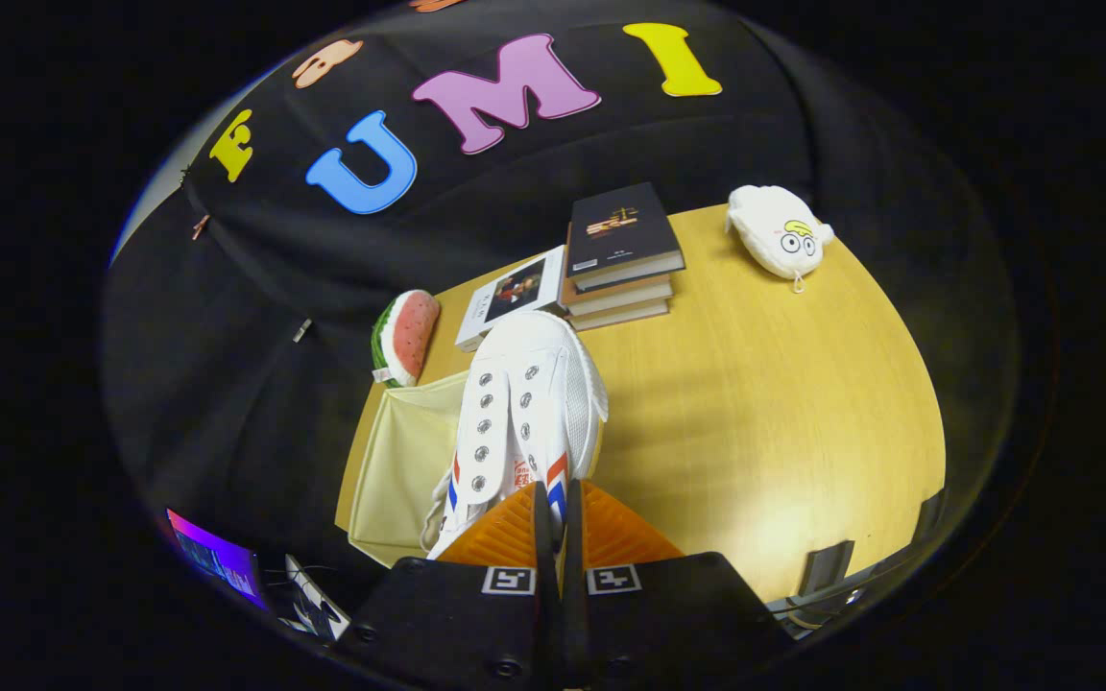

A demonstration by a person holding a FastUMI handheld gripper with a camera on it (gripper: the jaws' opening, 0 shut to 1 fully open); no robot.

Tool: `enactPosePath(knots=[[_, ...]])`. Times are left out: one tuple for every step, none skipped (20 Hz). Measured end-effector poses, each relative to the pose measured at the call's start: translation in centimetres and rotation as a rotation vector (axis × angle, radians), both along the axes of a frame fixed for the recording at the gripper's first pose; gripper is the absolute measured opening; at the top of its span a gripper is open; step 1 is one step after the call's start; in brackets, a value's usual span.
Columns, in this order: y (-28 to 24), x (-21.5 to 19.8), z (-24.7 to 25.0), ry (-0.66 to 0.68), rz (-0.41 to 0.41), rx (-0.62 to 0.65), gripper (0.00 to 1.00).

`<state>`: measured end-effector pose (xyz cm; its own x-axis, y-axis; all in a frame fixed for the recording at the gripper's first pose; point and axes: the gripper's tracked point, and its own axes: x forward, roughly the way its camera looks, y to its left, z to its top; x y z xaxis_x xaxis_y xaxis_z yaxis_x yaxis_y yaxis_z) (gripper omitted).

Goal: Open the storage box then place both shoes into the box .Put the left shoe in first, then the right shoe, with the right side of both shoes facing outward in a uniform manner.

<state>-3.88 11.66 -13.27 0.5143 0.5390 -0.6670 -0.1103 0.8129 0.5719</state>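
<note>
Lowering comes next, I judge: the open box [399, 470] sits just left of the shoe [524, 403], below a watermelon toy [407, 336]. The gripper [553, 523] is clenched on the shoe's side wall, toe pointing away. Swing left over the box, keep the shoe level, release low. Books [615, 259] lie beyond.

Black cloth wall [611, 144] hangs in folds behind a light wooden desk [783, 403]. A bright glare lies on the desk's near part. Stacked books [622, 251] stand at its far edge; a lit screen [215, 559] glows below its left side.
</note>
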Motion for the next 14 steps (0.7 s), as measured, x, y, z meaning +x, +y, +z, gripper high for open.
enactPosePath(knots=[[1.5,0.0,0.6,0.005,0.008,0.013,0.05],[2.8,-0.1,1.7,0.012,0.017,0.021,0.05],[4.2,-0.1,2.0,0.019,0.031,0.022,0.05],[5.6,-0.3,2.3,0.027,0.039,0.022,0.05],[7.0,-0.4,2.3,0.043,0.049,0.02,0.05],[8.3,-0.6,2.1,0.061,0.056,0.015,0.05],[9.5,-0.9,1.8,0.083,0.063,0.007,0.05],[10.5,-1.0,1.2,0.104,0.059,-0.007,0.05],[11.2,-1.1,0.5,0.122,0.062,-0.027,0.05],[11.9,-1.2,-0.3,0.139,0.056,-0.053,0.05],[12.3,-1.3,-1.1,0.156,0.048,-0.081,0.05],[12.6,-1.4,-1.8,0.17,0.052,-0.11,0.05],[13.1,-1.2,-2.6,0.176,0.05,-0.137,0.05],[13.5,-1.2,-3.1,0.175,0.056,-0.158,0.05]])
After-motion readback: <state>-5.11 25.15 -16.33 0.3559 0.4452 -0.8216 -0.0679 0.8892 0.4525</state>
